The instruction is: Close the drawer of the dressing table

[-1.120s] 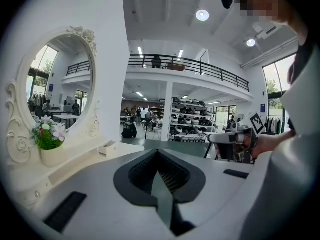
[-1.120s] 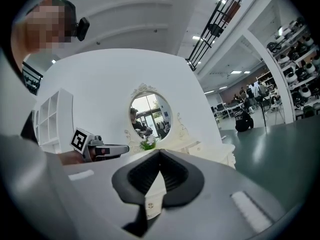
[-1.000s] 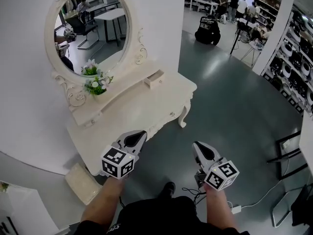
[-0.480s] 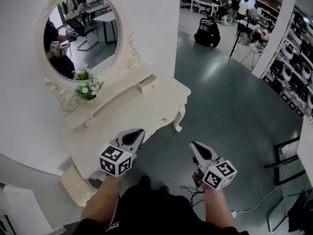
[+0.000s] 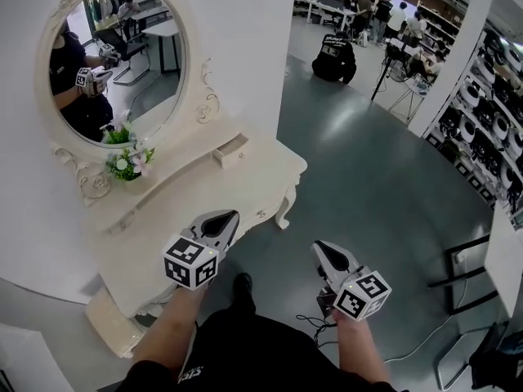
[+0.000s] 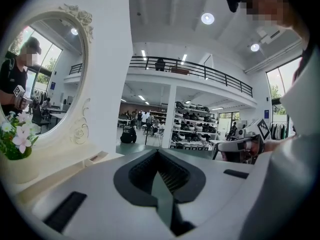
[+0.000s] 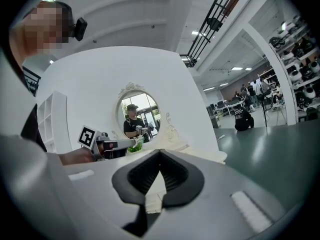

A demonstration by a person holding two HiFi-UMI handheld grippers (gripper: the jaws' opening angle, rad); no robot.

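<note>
The white dressing table (image 5: 204,193) stands at the left under an oval mirror (image 5: 114,55). Its small upper drawer (image 5: 230,149) sticks out open at the right end of the raised shelf, and it also shows in the left gripper view as the drawer (image 6: 97,158). My left gripper (image 5: 230,215) hovers over the table's front edge, well short of the drawer, with its jaws shut and empty. My right gripper (image 5: 318,247) hangs over the grey floor to the right of the table, shut on nothing. In the right gripper view the left gripper (image 7: 114,145) crosses in front of the mirror (image 7: 140,116).
A pot of flowers (image 5: 122,160) sits on the shelf below the mirror. A cream stool (image 5: 106,325) is tucked under the table. A cable (image 5: 325,320) lies on the floor by my feet. People (image 5: 333,55), a tripod (image 5: 384,64), shelving (image 5: 490,96) and a black frame (image 5: 466,276) stand farther off.
The dressing table and mirror have slid leftward in the head view as both grippers travel together. The person's reflection now shows in the mirror. Both jaws have stayed shut.
</note>
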